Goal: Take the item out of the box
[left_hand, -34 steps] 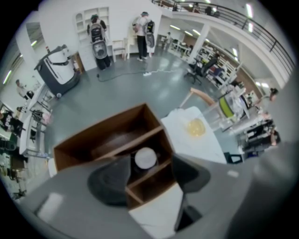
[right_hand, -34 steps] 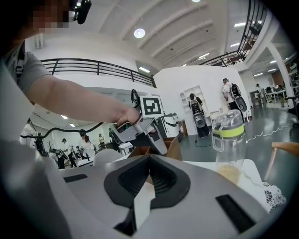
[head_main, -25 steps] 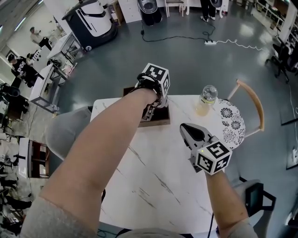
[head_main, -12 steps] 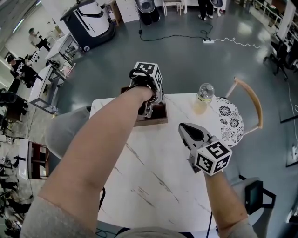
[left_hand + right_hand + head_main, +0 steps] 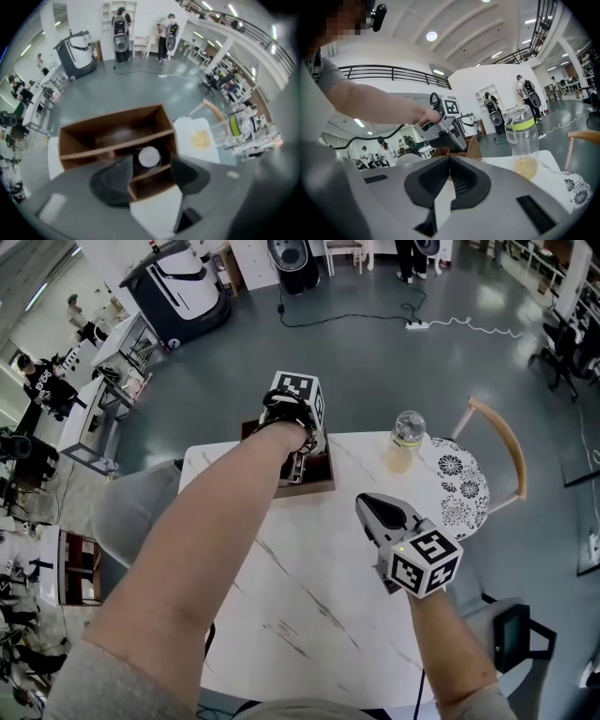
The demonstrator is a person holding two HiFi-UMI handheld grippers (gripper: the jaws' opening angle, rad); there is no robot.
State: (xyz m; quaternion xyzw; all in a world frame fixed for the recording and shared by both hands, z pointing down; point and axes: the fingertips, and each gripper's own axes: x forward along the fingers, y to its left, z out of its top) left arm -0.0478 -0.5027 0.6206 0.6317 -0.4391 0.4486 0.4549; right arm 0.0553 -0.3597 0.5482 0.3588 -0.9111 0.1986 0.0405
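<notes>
Left gripper (image 5: 151,164), jaws spread but just closing, pointed into the box (image 5: 112,126), a white item (image 5: 149,157) between them, dividers alongside. Right gripper (image 5: 449,171), pressed together, hovered near a bottle (image 5: 405,442).

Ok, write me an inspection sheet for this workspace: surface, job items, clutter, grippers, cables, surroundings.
Surface: white marble table, bare in the middle.
Job's things: wooden box at the table's far edge; white round item in one compartment.
Clutter: bottle with yellowish liquid; patterned round mat.
Grippers: left gripper over the box, jaws apart and just been closing, the item showing between them, pads not on it; right gripper shut, empty, above the table.
Cables: black cable and power strip on the floor.
Surroundings: grey floor, chair, people at far left.
</notes>
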